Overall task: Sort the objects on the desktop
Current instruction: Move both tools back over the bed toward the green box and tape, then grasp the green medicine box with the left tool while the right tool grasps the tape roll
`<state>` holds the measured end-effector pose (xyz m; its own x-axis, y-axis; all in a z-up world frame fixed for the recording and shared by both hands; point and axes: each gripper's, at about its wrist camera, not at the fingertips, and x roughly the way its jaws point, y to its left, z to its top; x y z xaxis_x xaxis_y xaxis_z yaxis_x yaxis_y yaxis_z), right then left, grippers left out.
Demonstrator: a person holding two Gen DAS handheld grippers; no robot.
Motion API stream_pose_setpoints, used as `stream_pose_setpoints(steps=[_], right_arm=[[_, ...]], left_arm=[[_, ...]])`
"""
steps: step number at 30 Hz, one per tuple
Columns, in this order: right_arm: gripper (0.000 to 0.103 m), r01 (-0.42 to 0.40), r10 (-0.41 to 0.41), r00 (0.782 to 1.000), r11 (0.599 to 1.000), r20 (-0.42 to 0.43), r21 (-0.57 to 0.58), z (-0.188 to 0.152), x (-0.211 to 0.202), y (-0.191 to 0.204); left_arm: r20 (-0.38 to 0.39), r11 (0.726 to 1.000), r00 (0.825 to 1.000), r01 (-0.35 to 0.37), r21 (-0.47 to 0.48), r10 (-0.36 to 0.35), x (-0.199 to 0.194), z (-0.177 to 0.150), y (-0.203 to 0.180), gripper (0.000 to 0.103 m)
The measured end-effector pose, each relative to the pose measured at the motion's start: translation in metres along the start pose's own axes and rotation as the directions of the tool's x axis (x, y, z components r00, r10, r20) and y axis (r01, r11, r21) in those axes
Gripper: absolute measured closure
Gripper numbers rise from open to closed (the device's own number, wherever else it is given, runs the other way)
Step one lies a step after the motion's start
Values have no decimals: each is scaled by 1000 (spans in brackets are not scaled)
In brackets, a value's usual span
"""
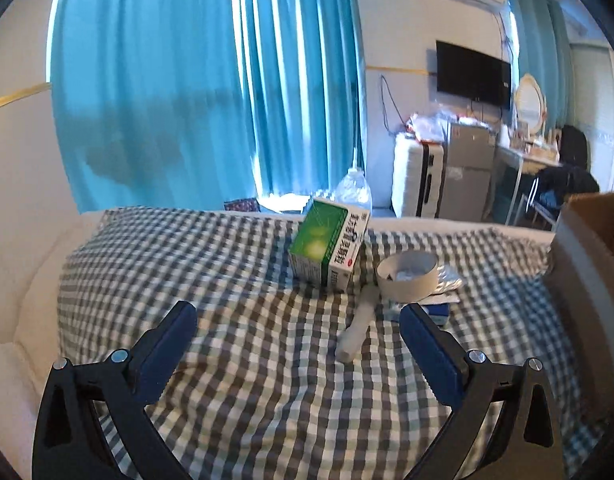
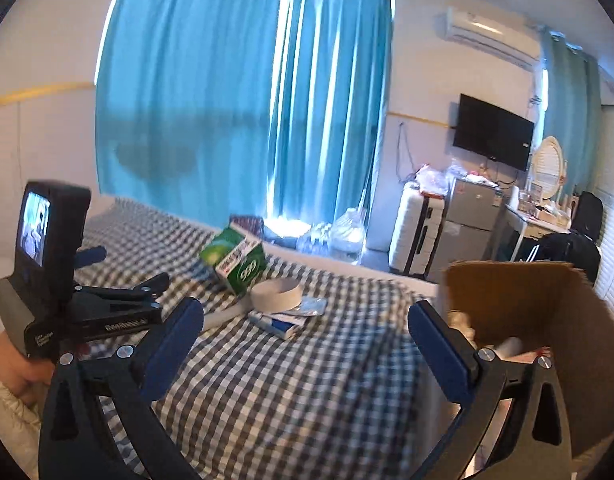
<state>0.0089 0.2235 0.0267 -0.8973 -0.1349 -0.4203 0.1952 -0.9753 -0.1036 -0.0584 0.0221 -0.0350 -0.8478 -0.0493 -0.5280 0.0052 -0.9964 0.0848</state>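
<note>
Standing at the right edge of the bed, the brown cardboard box [image 2: 547, 312] is the only container here, and only the right wrist view looks into it: a pale cylindrical item and something with a red edge lie low inside, too blurred to name. The left wrist view catches just a corner of that box's flap and outer wall. Spread across the grey-and-white checked bedcover [image 1: 247, 360], the things to sort sit near the far side: a green and white cardboard carton [image 1: 327, 248] stands tilted, a roll of white tape [image 1: 407, 276] lies just right of it, and a white tube-like stick [image 1: 357, 330] stretches from beneath the roll toward the camera. Under and beside the roll lie a silvery foil blister sheet [image 1: 451, 280] and a flat blue and white packet [image 2: 283, 324]; the packet's face reads clearly only from the right wrist view. Both tools are released and empty: the left gripper [image 1: 299, 340], black with blue pads, has its fingers spread wide above bare cloth short of the stick, and the right gripper [image 2: 307, 340] is spread just as wide, its right finger close against the box wall. The right wrist view also shows the left tool from the side, with its small lit screen [image 2: 35, 228] and a hand [image 2: 23, 368] on the grip. A clear plastic water bottle [image 1: 353, 190] stands beyond the bed before the teal curtains [image 1: 187, 80].
</note>
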Motion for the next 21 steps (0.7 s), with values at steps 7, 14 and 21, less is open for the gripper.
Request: stream_pose_setpoints(steps=[7,14,21], right_arm=[[0,-8,4,997,999,-76,-53,-21,106,29],[0,-39,32,986,998,-162,-40,-30,200,37],[0,-61,46,980,996,-192,-71,-35,255,49]], left_arm=[[-36,999,999,35,31,-34,80,-4,-7,0],[-57,991,990,130,-21,-131,141,11,8,0],[-61,966,965,257,25,-255,169,20,10,0]])
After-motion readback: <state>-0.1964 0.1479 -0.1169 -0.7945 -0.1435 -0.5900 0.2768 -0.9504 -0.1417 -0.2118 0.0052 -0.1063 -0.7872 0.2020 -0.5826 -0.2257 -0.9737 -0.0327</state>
